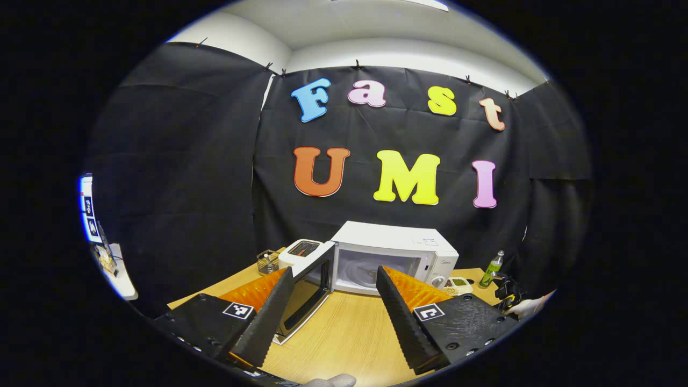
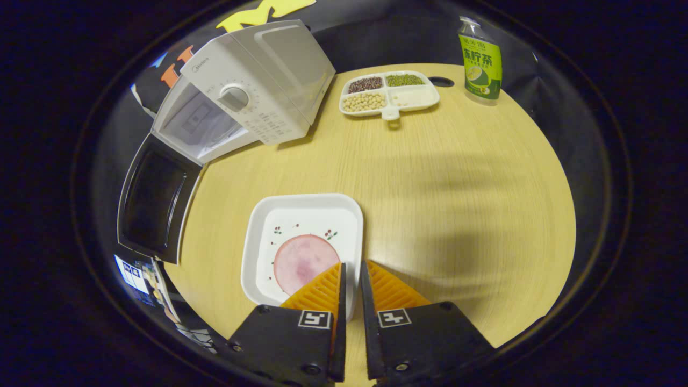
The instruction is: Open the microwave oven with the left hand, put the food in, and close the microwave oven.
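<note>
Your right gripper (image 2: 350, 285) fingers pinch the plate (image 2: 301, 215) rim at lower centre; the open microwave oven (image 2: 242, 91) lies upper left; left gripper (image 1: 333, 301) fingers wide.

- The microwave (image 1: 395, 252) door (image 1: 303, 293) hangs wide open, leaving its cavity mouth unblocked.
- Bare surface (image 2: 457, 188) lies between the plate (image 2: 301, 244) and the microwave.
- The divided tray (image 2: 388, 94) and bottle (image 2: 480, 59) stand beside the microwave.
</note>
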{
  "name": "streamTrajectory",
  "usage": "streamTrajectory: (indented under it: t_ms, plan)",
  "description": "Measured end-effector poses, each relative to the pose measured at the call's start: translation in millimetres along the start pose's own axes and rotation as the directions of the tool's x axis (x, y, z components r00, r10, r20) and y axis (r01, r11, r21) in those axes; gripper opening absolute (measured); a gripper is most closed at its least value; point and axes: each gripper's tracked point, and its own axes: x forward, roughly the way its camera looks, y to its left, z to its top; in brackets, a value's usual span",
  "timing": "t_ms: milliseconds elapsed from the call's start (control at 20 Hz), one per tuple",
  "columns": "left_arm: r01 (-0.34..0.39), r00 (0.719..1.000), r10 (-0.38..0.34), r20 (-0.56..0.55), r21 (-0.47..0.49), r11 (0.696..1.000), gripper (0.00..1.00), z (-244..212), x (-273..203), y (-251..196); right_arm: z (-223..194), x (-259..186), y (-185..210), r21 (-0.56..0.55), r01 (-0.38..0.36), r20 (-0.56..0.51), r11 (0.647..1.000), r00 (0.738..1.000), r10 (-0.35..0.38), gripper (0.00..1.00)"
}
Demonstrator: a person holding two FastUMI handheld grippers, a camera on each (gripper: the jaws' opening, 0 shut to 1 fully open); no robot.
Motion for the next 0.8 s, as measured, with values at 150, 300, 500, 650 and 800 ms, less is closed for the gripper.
streamTrajectory:
  t_ms: [150, 300, 500, 650, 800]
  plan:
    - [-0.010, 1.000, 0.010, 0.001, 0.018, 1.000, 0.92, 2.7, -6.9, -16.2, 0.5, -0.3, 0.2, 0.055, -0.021, -0.028, 0.998, 0.999, 0.022, 0.04]
    - [0.018, 1.000, -0.018, 0.004, 0.021, 1.000, 0.92, 6.0, -10.6, -31.1, 1.4, -0.6, 0.6, 0.063, -0.044, -0.047, 0.997, 0.998, 0.047, 0.04]
    - [0.027, 1.000, -0.027, 0.000, 0.025, 0.999, 0.92, 8.3, -10.0, -30.3, 11.4, -11.3, 7.2, 0.052, -0.082, -0.006, 0.995, 0.997, 0.082, 0.04]
    - [0.033, 0.999, -0.033, -0.005, 0.013, 0.999, 0.92, 6.8, -5.5, -24.2, 21.3, -22.7, 20.6, 0.041, -0.116, 0.041, 0.992, 0.993, 0.115, 0.04]
    - [0.042, 0.999, -0.042, -0.022, 0.010, 0.999, 0.92, 3.1, 3.8, -12.5, 24.0, -35.3, 40.5, 0.043, -0.150, 0.084, 0.988, 0.986, 0.146, 0.04]
